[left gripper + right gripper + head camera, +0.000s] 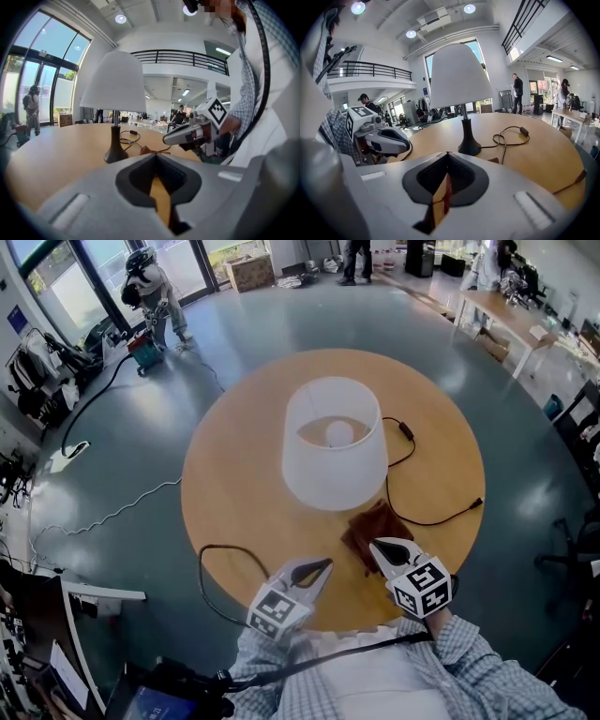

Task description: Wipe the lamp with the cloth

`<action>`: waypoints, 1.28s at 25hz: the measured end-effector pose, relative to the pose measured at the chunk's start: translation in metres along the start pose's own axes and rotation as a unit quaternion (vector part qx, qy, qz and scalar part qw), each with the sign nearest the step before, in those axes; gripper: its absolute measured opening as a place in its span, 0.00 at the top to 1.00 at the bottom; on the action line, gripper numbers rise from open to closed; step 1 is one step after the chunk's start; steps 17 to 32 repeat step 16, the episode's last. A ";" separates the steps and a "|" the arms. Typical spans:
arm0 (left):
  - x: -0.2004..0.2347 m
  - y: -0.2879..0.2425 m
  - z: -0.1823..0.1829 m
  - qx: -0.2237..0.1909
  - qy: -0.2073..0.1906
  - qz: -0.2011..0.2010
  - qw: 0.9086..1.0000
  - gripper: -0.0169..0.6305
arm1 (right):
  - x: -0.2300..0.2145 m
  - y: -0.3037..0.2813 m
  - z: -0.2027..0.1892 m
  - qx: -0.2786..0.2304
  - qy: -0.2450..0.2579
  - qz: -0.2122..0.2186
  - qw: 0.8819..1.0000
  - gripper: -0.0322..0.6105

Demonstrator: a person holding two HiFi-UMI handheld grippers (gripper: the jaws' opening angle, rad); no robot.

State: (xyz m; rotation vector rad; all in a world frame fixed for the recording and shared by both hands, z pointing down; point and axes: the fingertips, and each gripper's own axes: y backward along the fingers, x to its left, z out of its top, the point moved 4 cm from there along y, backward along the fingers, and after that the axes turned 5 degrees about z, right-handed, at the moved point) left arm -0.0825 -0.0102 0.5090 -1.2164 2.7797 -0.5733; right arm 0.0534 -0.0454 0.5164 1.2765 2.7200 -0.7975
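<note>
- Now the lamp (335, 442) stands upright near the middle of the round desk (230, 493). The cloth (373, 531) lies crumpled on the desk just beside the lamp, toward the near edge.
- Left hand-held gripper (325, 565): jaws together with nothing between them, held over the near edge and apart from the cloth.
- Right hand-held gripper (377, 547): jaws also together and empty. Its tip sits over the cloth's near side; I cannot tell whether it touches.
- With the cloth lying loose and both pairs of jaws empty, this fits a cloth waiting to be taken up. It fits equally well one laid down after the wipe. The shade (459, 77) shows no mark that settles it.
- On wiping well here, as a judgement: the cloth is limp, so a pinch on a raised fold should hold better than one on a flat edge.
- The shade looks thin and wide over a slim stem and small base (469, 147). The lamp would therefore likely tip or slide under a sideways push. Light strokes, with the other hand-held gripper steadying the base, seem safest.
- The cord (441, 518) loops toward the right edge, close to the cloth, and a snag there could drag the lamp.
</note>
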 end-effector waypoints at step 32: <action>-0.002 -0.001 -0.003 0.010 -0.005 -0.008 1.000 0.97 | -0.006 -0.001 -0.006 0.011 -0.004 -0.011 1.000 0.95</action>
